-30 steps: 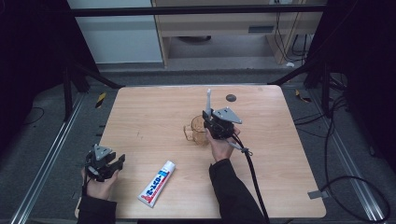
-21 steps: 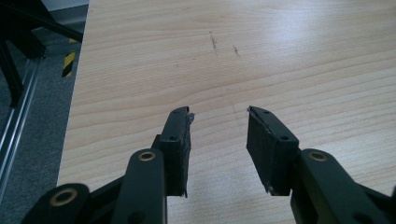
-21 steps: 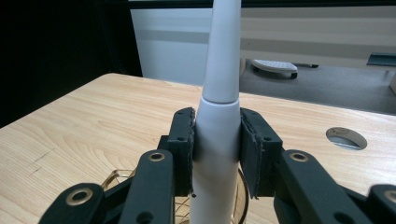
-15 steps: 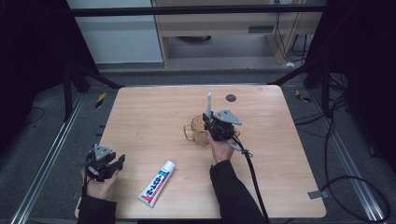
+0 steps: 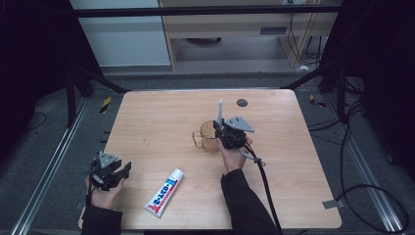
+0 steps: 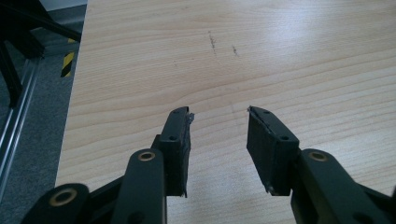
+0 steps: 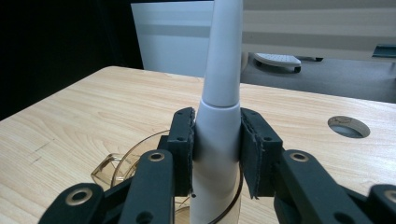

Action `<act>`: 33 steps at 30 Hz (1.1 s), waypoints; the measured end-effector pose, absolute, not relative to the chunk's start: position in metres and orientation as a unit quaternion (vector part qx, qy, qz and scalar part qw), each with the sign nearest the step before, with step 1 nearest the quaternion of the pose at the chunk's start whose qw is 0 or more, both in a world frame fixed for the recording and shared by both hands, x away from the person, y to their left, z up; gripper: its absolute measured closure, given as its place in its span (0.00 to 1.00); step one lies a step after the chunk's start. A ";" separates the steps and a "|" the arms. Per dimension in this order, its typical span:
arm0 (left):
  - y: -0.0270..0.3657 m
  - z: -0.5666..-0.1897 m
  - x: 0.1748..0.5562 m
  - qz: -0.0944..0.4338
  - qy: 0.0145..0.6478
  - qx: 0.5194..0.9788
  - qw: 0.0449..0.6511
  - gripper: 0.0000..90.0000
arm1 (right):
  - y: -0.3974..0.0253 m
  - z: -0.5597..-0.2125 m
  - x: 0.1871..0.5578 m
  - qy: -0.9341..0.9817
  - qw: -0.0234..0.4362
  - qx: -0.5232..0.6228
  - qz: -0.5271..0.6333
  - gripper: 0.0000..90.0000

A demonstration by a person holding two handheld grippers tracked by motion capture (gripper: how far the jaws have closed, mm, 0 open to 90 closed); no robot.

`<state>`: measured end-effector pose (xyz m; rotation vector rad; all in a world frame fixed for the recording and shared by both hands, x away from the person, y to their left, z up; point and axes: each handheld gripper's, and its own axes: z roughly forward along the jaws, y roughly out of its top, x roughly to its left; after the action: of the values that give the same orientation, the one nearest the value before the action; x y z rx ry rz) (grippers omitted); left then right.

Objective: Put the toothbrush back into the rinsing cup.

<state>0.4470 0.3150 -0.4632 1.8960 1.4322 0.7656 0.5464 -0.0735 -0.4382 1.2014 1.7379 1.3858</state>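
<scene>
My right gripper [image 5: 222, 128] is shut on a white electric toothbrush [image 7: 219, 93], which stands upright with its lower end inside a clear amber cup [image 5: 208, 136] near the table's middle. In the right gripper view both pads [image 7: 183, 140] press the toothbrush handle, and the cup rim [image 7: 140, 148] curves below them. My left gripper [image 5: 125, 169] is open at the table's front left corner; in the left gripper view [image 6: 218, 135] only bare wood lies between its fingers. A toothpaste tube [image 5: 164, 192] lies flat near the front edge, to the right of the left gripper.
The wooden table [image 5: 156, 117] has a round cable hole [image 5: 242, 102] at the back right, also seen as a hole [image 7: 348, 126] in the right gripper view. A cable [image 5: 266, 183] trails from the right gripper toward the front. Metal frame rails [image 5: 54, 161] run beside the table.
The right gripper with the toothbrush has stayed almost still over the cup. The left gripper has not visibly moved.
</scene>
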 end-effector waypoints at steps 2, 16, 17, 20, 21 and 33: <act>0.315 -0.463 0.447 0.291 0.544 0.721 0.317 0.65 | -0.073 -0.438 0.546 0.657 0.302 0.452 0.523 0.75; 0.314 -0.463 0.447 0.290 0.544 0.720 0.317 0.65 | -0.073 -0.436 0.541 0.666 0.297 0.447 0.517 0.75; 0.314 -0.463 0.447 0.290 0.544 0.721 0.317 0.65 | -0.073 -0.436 0.541 0.667 0.297 0.447 0.517 0.75; 0.314 -0.463 0.447 0.291 0.543 0.721 0.318 0.65 | -0.073 -0.436 0.540 0.668 0.297 0.444 0.518 0.74; 0.314 -0.463 0.447 0.290 0.543 0.721 0.318 0.65 | -0.072 -0.436 0.540 0.668 0.296 0.444 0.518 0.74; 0.314 -0.463 0.447 0.291 0.543 0.721 0.317 0.65 | -0.072 -0.436 0.539 0.671 0.294 0.441 0.518 0.74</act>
<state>0.4470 0.3141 -0.4631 1.8977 1.4291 0.7646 0.5394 -0.0717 -0.4359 1.1727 1.7875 1.3795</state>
